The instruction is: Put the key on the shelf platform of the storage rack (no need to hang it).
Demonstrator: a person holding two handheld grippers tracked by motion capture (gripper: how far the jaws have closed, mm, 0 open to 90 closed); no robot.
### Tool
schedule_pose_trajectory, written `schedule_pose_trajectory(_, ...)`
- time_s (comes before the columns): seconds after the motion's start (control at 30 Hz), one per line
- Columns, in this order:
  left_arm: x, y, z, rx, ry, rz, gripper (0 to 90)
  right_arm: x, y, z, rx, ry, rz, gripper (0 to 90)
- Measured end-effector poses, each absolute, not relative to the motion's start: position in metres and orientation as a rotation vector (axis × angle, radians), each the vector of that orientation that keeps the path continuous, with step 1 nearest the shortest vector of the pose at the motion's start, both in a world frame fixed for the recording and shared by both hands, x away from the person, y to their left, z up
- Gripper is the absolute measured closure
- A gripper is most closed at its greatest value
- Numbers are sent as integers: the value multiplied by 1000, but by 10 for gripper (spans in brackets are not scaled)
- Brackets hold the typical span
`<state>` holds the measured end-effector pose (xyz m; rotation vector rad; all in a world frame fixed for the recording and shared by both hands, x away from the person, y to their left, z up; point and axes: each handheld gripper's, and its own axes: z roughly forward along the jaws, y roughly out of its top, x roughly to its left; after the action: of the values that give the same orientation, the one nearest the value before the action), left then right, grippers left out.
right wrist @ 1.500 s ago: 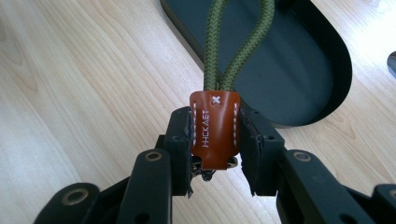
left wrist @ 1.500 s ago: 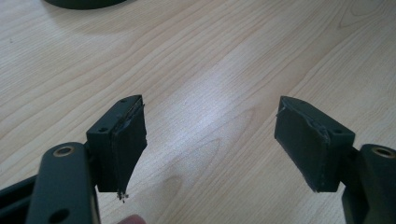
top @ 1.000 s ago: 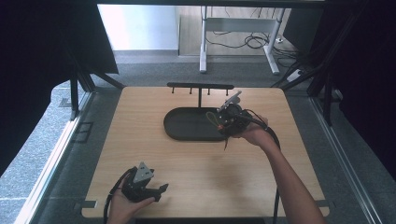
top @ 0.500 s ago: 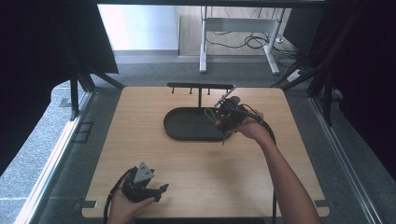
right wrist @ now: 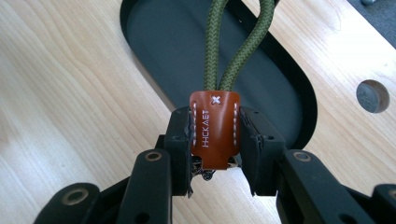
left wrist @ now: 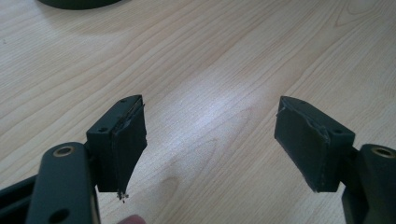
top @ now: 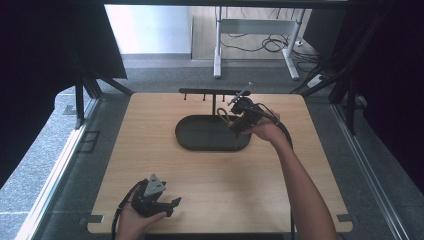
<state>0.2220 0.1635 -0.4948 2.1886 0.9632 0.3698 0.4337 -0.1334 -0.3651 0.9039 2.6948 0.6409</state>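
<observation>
My right gripper (right wrist: 215,140) is shut on a brown leather tab (right wrist: 215,133) that binds a loop of olive green cord (right wrist: 233,56). The cord rises away from the jaws over a black oval tray (right wrist: 163,42). In the high view the right gripper (top: 232,119) hangs above the tray's (top: 200,142) far right end, just in front of a black hook rack (top: 210,92), with the cord loop (top: 222,116) at its tip. Down at the table's front left, my left gripper (top: 167,206) rests in a hand. It (left wrist: 210,140) stands open over bare wood.
The wooden table (top: 150,150) ends close behind the rack. A round grey plug (right wrist: 372,95) sits in the wood beside the tray. Beyond the table are a grey floor, a desk frame (top: 255,45) and cables.
My right hand has carried the tab and cord a little farther back and left, toward the rack. The left gripper has stayed where it was.
</observation>
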Motion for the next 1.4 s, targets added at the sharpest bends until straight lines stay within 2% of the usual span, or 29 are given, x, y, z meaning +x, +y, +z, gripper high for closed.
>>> schedule_pose_trajectory(0.7, 222, 168, -493, 2173, 974, 371, 256, 460, -132, -376, 961, 2675, 626, 664)
schedule_pose_trajectory(1.4, 222, 170, -493, 2164, 980, 369, 256, 480, -135, -414, 1041, 2655, 629, 663)
